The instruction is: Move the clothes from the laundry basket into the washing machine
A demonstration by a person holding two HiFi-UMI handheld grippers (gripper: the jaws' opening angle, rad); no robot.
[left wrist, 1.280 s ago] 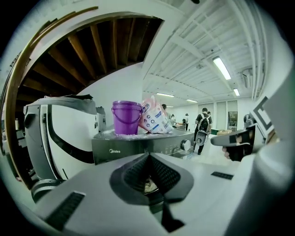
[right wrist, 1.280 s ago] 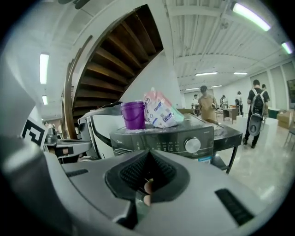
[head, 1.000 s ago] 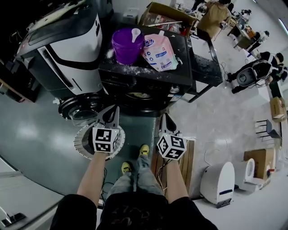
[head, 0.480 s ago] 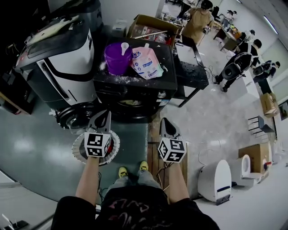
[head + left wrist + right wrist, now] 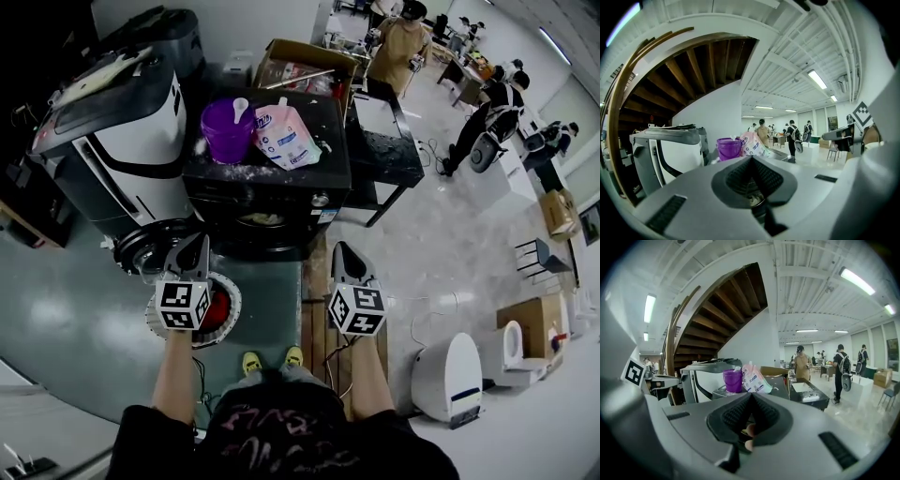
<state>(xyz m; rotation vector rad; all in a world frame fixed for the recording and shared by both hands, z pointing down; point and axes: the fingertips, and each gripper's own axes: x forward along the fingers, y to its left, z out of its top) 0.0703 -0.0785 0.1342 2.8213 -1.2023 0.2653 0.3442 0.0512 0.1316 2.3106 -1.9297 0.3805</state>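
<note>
Washing machine point(image 5: 281, 199) stands ahead of and below both hand-held grippers, its front facing the person. Directly under the left hand-held gripper point(image 5: 192, 251), on the floor, sits the laundry basket point(image 5: 232, 317), with a red garment point(image 5: 218, 305) showing inside. The right hand-held gripper point(image 5: 343, 253) hangs level beside the left one. Both have their jaws pressed together with nothing between them. To pick well, the left jaws likely need to spread wide before dropping straight into the basket. They should pinch a thick fold of the red cloth rather than an edge, then lift it clear of the rim before carrying it forward to the drum.
</note>
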